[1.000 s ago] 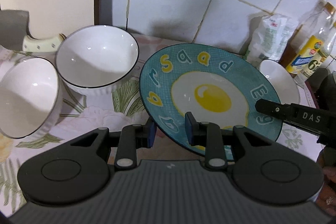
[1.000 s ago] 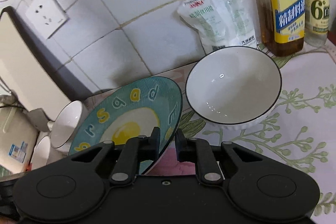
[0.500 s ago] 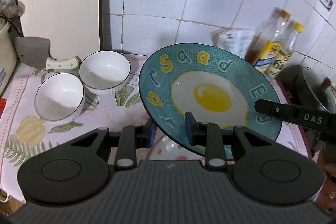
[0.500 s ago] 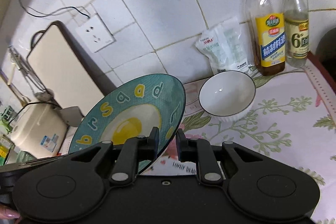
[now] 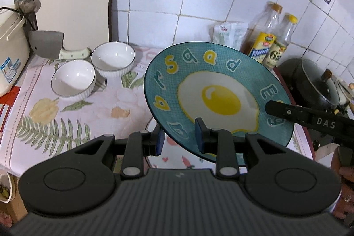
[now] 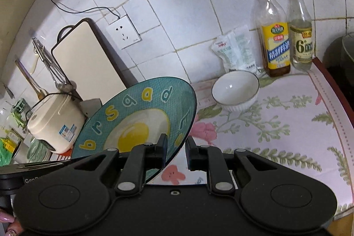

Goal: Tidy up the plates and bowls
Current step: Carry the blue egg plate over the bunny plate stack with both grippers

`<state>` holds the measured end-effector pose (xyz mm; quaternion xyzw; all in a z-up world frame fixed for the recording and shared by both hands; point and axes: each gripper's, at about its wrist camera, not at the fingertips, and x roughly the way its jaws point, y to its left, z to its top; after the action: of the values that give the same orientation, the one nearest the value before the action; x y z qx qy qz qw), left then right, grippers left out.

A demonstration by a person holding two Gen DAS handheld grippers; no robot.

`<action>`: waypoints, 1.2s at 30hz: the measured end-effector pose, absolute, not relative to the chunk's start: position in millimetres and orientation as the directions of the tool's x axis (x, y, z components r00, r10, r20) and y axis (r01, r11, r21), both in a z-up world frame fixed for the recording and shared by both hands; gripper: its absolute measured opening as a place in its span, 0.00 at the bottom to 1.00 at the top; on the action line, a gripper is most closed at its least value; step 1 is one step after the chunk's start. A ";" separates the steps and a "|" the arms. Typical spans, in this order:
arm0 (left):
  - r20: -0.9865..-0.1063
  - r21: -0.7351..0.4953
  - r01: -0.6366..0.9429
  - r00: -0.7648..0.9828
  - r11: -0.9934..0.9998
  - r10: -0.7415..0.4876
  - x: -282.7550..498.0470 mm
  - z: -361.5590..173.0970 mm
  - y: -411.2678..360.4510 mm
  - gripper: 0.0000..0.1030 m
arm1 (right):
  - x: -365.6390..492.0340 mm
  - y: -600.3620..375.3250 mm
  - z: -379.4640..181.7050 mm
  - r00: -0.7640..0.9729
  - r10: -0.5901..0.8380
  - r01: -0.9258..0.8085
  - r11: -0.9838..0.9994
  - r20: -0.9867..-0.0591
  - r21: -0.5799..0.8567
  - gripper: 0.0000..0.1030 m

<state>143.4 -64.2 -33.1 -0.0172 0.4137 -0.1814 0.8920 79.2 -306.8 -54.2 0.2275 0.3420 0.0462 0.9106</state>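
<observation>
Left wrist view shows the left tongs (image 5: pixel 178 139) clamped on the near rim of the teal egg plate (image 5: pixel 218 98), one pad under the rim and one on its face. The plate is held tilted in the air above the surface (image 5: pixel 99 112), its far edge higher. To its right the right tongs (image 5: pixel 278 108) reach onto the opposite rim; the right wrist view has the right tongs (image 6: pixel 176 150) straddling that rim, one pad on the face, the other just behind it, so they look closed on the plate, though contact of the rear pad is hard to confirm.

Ahead and to the left of the left tongs, two white bowls (image 5: pixel 91 74) sit side by side; a third white bowl (image 6: pixel 234 90) stands ahead of the right tongs near the bottles (image 6: pixel 285 30).

Both grips bite only a thin strip of glazed rim, so the tilted plate could likely slide out. If the two hands move unevenly, the plate may twist free and drop onto whatever lies below.
</observation>
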 end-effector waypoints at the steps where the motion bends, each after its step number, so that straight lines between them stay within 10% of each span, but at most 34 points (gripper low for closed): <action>1: -0.735 -0.181 0.311 0.588 0.933 -0.338 139.7 -34.8 -64.3 0.26 | 75.4 -307.1 -56.3 0.760 0.241 0.074 0.890 -0.603 0.450 0.21; 36: -0.858 -0.241 0.269 0.390 0.933 -0.334 158.2 -136.8 -59.7 0.25 | 75.2 -299.7 -148.0 0.605 0.260 0.151 0.891 -0.753 0.429 0.22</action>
<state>158.2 -59.7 -136.8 -0.0312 0.5216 -0.1809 0.8332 75.2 -299.7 -148.0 0.2316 0.4435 0.0315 0.8653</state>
